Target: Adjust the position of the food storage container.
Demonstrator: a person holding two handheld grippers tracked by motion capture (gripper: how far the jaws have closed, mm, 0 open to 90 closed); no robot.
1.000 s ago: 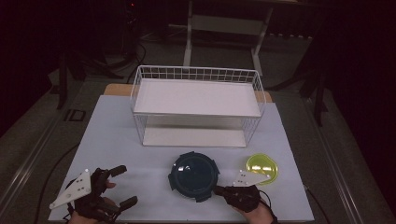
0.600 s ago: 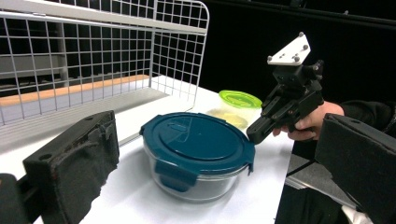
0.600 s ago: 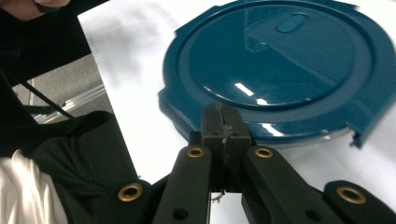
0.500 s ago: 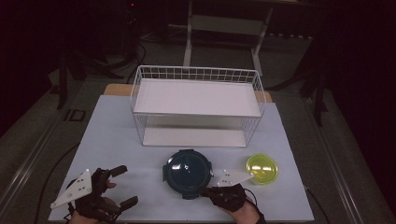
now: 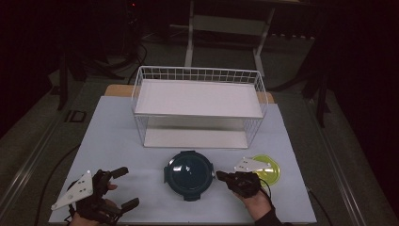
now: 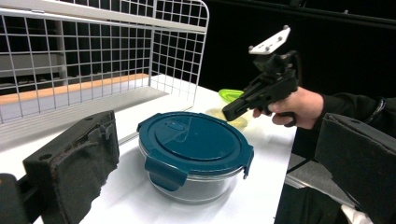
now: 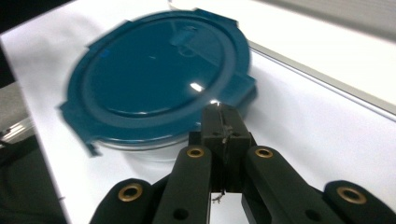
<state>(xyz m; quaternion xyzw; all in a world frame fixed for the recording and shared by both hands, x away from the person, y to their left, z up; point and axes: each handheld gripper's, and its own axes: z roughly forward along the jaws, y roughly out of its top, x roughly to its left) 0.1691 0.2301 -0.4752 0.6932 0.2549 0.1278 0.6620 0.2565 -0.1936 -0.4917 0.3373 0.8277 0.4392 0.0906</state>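
Observation:
A round glass container with a dark teal clip-on lid stands on the white table near the front. My right gripper is shut with nothing between its jaws. Its tip hovers just off the lid's right rim, a little above the table. A yellow-green lid lies flat behind the right hand. My left gripper rests at the front left, open and empty. Its pads frame the container from a distance.
A white wire basket shelf stands behind the container, with a low tray under it. The table's front edge runs close under both hands. Dark floor and stands surround the table.
My right gripper has moved left and then farther from the front edge, ending at the container's right rim. The container has shifted slightly left. The left gripper has stayed still.

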